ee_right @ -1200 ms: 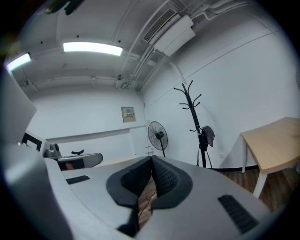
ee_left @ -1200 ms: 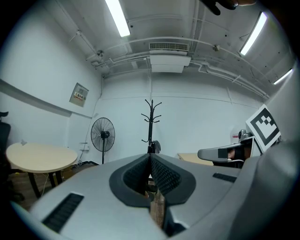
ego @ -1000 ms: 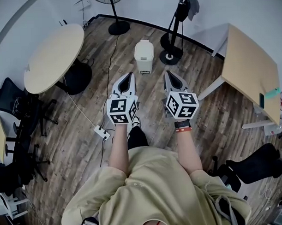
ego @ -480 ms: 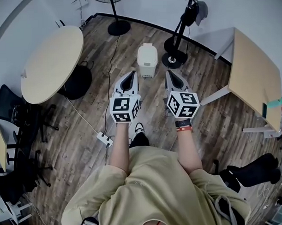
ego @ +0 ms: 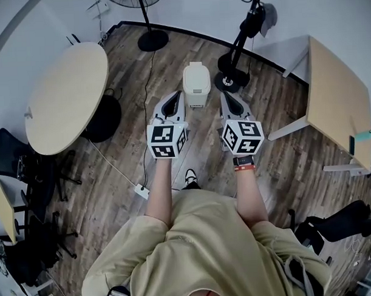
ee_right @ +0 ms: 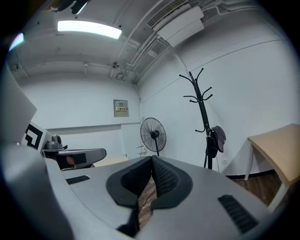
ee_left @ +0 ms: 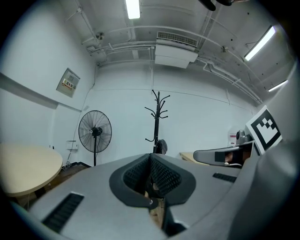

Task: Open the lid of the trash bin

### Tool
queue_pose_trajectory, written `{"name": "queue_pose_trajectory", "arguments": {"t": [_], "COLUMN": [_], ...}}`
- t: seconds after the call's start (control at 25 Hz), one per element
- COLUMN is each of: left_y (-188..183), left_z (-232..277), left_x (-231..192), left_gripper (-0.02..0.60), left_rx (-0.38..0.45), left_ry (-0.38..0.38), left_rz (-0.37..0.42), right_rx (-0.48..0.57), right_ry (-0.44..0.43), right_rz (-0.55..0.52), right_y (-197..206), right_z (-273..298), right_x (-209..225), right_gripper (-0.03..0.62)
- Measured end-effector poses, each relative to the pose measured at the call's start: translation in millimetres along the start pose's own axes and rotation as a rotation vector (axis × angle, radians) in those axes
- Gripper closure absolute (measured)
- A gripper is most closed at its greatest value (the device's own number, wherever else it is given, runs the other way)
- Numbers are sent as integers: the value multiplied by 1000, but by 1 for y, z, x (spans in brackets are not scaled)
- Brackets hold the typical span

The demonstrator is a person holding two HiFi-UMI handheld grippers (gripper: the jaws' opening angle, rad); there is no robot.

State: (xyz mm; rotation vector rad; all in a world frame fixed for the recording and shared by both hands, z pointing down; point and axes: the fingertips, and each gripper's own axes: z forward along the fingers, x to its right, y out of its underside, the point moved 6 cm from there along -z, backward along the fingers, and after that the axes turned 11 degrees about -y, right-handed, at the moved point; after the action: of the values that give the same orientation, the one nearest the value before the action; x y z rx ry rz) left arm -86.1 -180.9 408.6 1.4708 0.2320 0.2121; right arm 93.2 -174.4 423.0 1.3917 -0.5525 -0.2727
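A small white trash bin (ego: pixel 196 83) stands on the wood floor with its lid down. In the head view it sits just beyond and between my two grippers. My left gripper (ego: pixel 174 96) is held out to the bin's left and my right gripper (ego: pixel 225 95) to its right, both above floor level and apart from it. The jaws of each are together with nothing between them. The left gripper (ee_left: pixel 151 155) and the right gripper (ee_right: pixel 152 158) point at the far wall in their own views, where the bin is hidden below the jaws.
A round table (ego: pixel 65 88) stands at the left and a rectangular table (ego: pixel 338 96) at the right. A fan base (ego: pixel 152 40) and a coat rack base (ego: pixel 232 81) stand behind the bin. A power strip (ego: pixel 140 190) and its cable lie on the floor. Office chairs (ego: pixel 19 157) stand far left.
The person has stepped forward, so the bin now sits closer, between the two gripper tips. Both grippers stayed shut and level.
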Motion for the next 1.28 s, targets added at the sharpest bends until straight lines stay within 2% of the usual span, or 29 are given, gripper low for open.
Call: {"name": "queue_pose_trajectory", "arguments": {"t": [0.2, 0.32, 0.64, 0.92, 1.28], "left_y": [-7, -7, 7, 18, 40], "left_z": [11, 15, 7, -4, -40], "left_x": [12, 10, 18, 21, 31], "left_gripper": [560, 560, 560, 560, 560], "left_rx": [20, 24, -16, -50, -149], "left_ry": [74, 90, 75, 42, 29], "left_rz": [28, 40, 8, -10, -50], "right_rx": [17, 27, -35, -90, -193], "right_ry": [26, 27, 41, -17, -26], "right_rz": [23, 27, 9, 10, 66], "right_y": [1, -2, 9, 14, 42], "right_z": [0, 1, -10, -9, -35], "right_x": [5, 5, 9, 4, -13], "right_gripper": [579, 579, 579, 579, 579]}}
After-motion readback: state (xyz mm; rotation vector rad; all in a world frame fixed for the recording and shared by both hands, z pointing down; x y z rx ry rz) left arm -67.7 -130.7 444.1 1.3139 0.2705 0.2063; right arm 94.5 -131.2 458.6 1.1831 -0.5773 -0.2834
